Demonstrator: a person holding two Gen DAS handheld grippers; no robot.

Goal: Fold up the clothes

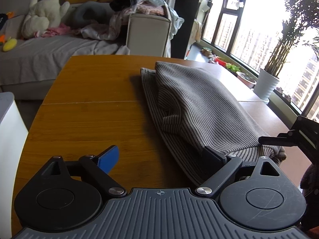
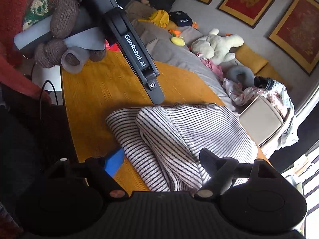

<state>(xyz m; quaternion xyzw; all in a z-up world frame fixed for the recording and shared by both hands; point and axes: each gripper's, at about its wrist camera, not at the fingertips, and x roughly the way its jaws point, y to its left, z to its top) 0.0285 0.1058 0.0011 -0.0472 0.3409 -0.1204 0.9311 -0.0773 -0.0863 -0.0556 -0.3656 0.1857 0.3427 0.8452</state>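
A striped grey-and-black garment (image 1: 201, 107) lies folded over on the wooden table (image 1: 89, 109). It also shows in the right wrist view (image 2: 179, 135). My left gripper (image 1: 161, 155) is open at the garment's near edge, its blue-padded finger (image 1: 108, 160) over bare wood and the other finger (image 1: 214, 155) against the cloth. My right gripper (image 2: 159, 159) is open over the garment's near end, one finger (image 2: 114, 162) above the wood, the other (image 2: 209, 158) on the cloth. The left gripper's body (image 2: 131, 45) reaches in from the top left of the right wrist view; the right gripper's tip (image 1: 289, 137) shows at the right edge of the left wrist view.
A grey sofa (image 1: 49, 59) with a white plush toy (image 1: 45, 12) and a clothes pile (image 1: 139, 6) stands beyond the table. Potted plants (image 1: 267, 83) line the window. A white bin (image 1: 8, 139) stands left of the table. The person's gloved hand (image 2: 59, 29) is top left.
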